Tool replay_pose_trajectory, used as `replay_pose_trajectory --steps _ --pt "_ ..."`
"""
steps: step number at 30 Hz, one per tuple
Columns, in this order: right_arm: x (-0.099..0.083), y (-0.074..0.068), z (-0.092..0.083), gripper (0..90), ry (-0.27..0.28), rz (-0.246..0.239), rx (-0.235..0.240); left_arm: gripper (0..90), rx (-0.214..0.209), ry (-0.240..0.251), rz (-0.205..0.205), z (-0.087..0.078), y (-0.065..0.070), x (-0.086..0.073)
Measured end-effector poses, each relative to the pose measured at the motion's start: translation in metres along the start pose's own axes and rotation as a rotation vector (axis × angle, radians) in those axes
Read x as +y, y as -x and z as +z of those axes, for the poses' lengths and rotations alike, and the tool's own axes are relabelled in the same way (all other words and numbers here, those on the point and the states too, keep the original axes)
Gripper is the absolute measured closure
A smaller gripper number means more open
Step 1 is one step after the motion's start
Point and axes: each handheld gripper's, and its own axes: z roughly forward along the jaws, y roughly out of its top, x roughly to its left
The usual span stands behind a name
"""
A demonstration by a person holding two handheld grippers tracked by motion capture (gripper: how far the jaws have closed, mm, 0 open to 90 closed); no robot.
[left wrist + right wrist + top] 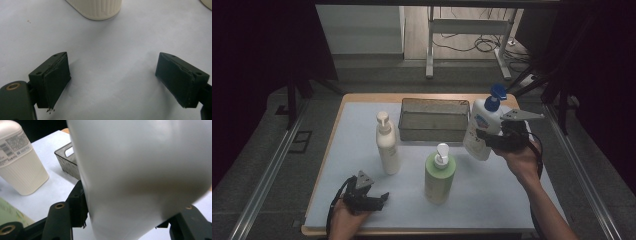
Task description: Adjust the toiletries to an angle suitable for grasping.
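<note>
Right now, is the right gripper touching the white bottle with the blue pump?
Touching. In the right gripper view, the right gripper has its jaws pressed against both sides of the white bottle; the high view shows the bottle lifted and tilted.

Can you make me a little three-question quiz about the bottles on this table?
1. True or false: the right gripper holds the white bottle with the blue pump up off the table.
2. Which bottle stands nearest the left gripper? A: the cream bottle B: the green bottle C: the one with the blue pump
3. Fill in: the grey basket has ____ bottles in it.

Key:
1. True: the jaws clamp its body and it is lifted and tilted.
2. A.
3. No: it is empty.
</note>
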Motion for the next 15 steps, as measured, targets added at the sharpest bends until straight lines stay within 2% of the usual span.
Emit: replay_pose_trajectory --steps 15 --pt "0.030 -0.020 0.027 42.6 0.014 -0.010 0.018 12.1 0.001 -0.002 0.002 0.000 0.000 0.000"
